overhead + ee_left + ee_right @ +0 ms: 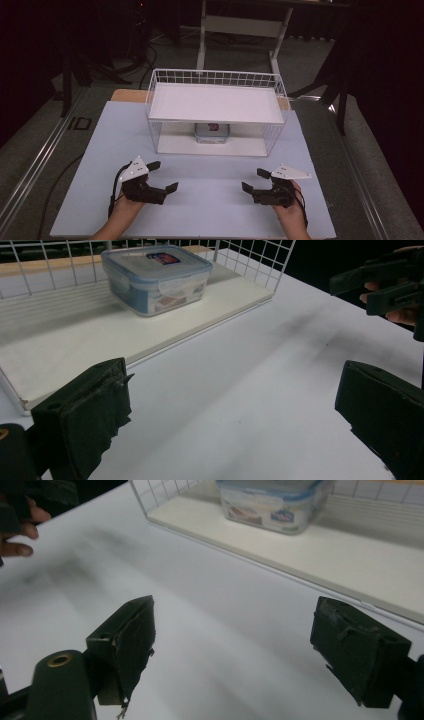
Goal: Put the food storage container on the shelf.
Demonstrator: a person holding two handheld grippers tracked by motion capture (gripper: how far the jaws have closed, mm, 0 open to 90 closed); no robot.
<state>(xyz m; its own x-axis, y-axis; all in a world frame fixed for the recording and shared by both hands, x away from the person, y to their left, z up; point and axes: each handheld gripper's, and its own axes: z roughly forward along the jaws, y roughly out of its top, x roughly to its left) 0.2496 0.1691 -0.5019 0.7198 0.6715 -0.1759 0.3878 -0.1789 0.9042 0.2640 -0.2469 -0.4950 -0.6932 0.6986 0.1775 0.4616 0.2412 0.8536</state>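
While claws [161, 176] gape, bare table [210, 200] between.

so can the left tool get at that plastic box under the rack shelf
Probably yes. The left tool is open, and the plastic box sits on the wire rack's lower board, whose front looks unbarred. The upper shelf limits clearance above.

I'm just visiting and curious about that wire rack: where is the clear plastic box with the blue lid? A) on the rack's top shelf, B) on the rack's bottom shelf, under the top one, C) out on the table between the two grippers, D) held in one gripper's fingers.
B: the plastic box sits on the bottom shelf of the wire rack, under its top shelf.
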